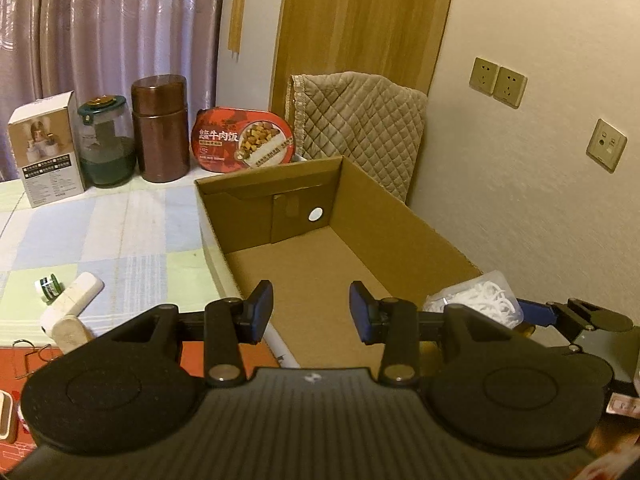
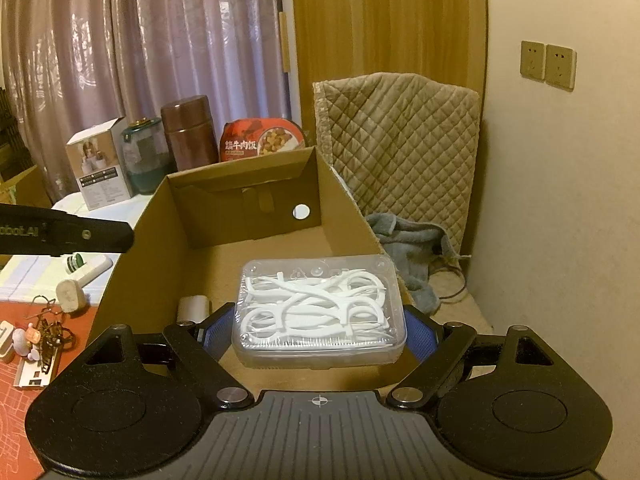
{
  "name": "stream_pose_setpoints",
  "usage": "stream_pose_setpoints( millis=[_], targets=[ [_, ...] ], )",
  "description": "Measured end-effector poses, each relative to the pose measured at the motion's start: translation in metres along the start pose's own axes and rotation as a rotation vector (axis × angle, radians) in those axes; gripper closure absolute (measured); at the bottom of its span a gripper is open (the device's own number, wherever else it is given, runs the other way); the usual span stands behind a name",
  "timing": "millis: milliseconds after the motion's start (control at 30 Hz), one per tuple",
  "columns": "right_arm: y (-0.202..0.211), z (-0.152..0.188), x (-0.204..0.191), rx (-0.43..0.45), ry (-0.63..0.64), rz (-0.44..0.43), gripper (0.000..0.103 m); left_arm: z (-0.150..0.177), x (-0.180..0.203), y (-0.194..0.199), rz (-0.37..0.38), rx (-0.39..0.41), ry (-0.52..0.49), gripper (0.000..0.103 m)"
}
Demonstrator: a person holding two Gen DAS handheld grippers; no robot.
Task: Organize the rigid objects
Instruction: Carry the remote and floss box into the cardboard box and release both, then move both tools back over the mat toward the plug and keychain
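Note:
My right gripper (image 2: 318, 330) is shut on a clear plastic box of white floss picks (image 2: 320, 308) and holds it over the near end of an open cardboard box (image 2: 240, 208). The floss box also shows in the left wrist view (image 1: 480, 300), at the cardboard box's (image 1: 400, 216) near right corner. My left gripper (image 1: 311, 310) is open and empty, above the cardboard box's near left edge. A small white roll (image 2: 193, 308) lies inside the box by its left wall.
On the checked cloth left of the box lie a white tube (image 1: 74, 300) and a green-capped bottle (image 1: 48, 286). At the back stand a white carton (image 1: 46, 152), a glass jar (image 1: 106, 144), a brown canister (image 1: 160, 128) and a red meal pack (image 1: 244, 140). A quilted cover (image 1: 360, 120) is at the right.

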State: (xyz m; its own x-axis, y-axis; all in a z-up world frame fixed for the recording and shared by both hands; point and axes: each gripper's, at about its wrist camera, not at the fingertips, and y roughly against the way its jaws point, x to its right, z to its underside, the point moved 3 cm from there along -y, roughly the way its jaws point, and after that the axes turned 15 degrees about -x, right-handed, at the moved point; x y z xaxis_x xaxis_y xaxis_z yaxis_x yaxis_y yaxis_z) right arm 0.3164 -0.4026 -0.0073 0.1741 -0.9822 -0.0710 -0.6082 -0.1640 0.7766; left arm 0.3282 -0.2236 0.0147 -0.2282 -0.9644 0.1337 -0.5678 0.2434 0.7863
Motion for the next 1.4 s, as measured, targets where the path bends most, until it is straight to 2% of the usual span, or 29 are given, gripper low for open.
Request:
stream_pose_setpoints(
  millis=[300,467,800,933,1100,1400],
  targets=[
    [0.001,-0.004,-0.009,0.009,0.011,-0.018,0.02,0.008,-0.014,0.009,-0.008,-0.001,0.017,0.066],
    [0.003,-0.006,-0.011,0.019,0.009,-0.042,0.019,0.015,-0.027,0.017,-0.018,-0.005,0.027,0.059],
    [0.053,-0.015,-0.019,0.091,-0.032,-0.044,0.017,0.037,-0.072,0.071,-0.073,0.029,0.065,0.054],
    [0.079,-0.018,-0.041,0.13,-0.024,-0.073,0.017,0.049,-0.094,0.101,-0.106,0.055,0.089,0.048],
    [0.11,-0.018,-0.078,0.167,-0.008,-0.13,0.016,0.07,-0.127,0.141,-0.156,0.076,0.129,0.046],
    [0.13,-0.001,-0.157,0.176,0.07,-0.227,0.016,0.114,-0.187,0.188,-0.248,0.084,0.21,0.041]
  ],
)
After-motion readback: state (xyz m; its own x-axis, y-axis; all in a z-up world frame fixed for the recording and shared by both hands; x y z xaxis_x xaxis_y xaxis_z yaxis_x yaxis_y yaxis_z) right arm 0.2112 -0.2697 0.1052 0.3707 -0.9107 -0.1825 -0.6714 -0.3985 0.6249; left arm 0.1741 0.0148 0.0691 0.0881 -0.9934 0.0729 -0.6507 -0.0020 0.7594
